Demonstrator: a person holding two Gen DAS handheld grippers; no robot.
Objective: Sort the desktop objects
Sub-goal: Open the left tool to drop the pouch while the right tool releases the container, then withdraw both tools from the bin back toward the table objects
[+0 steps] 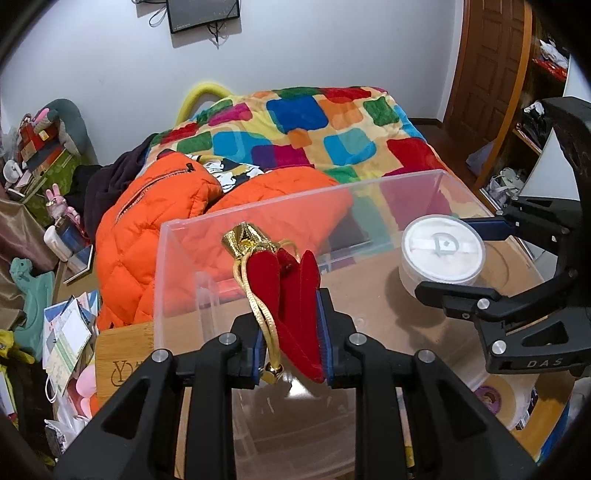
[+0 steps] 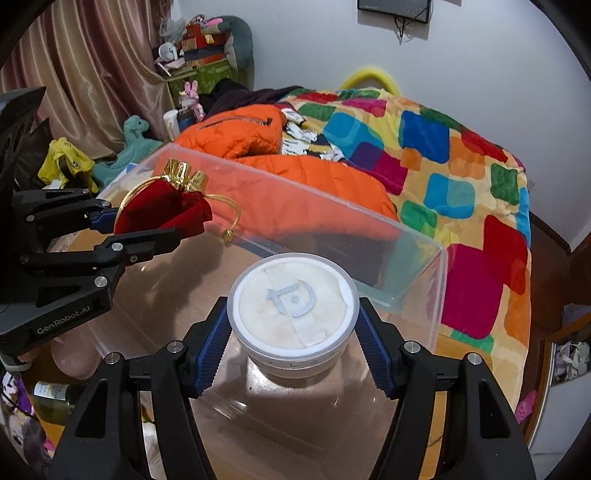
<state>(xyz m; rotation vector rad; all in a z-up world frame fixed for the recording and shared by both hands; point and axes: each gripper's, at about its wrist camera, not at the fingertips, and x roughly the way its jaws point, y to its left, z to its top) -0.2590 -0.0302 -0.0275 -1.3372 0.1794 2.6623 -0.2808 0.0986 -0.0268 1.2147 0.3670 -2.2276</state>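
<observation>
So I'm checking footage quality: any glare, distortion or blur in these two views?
Left wrist view: fisheye bends the door frame, dark vignette at the corners, and the clear box shows soft reflections. Right wrist view: same curved edges; the round white jar is sharp, and shadows fall inside the box under the red pouch.

— What's on the bed?
— An orange puffer jacket (image 1: 155,236) lying on a patchwork blanket (image 1: 332,125).
— And the wall?
— 1 dark screen (image 1: 202,13), cables dangling. A teal dinosaur toy (image 1: 31,295) sits left, by pink curtains (image 2: 92,74).
</observation>
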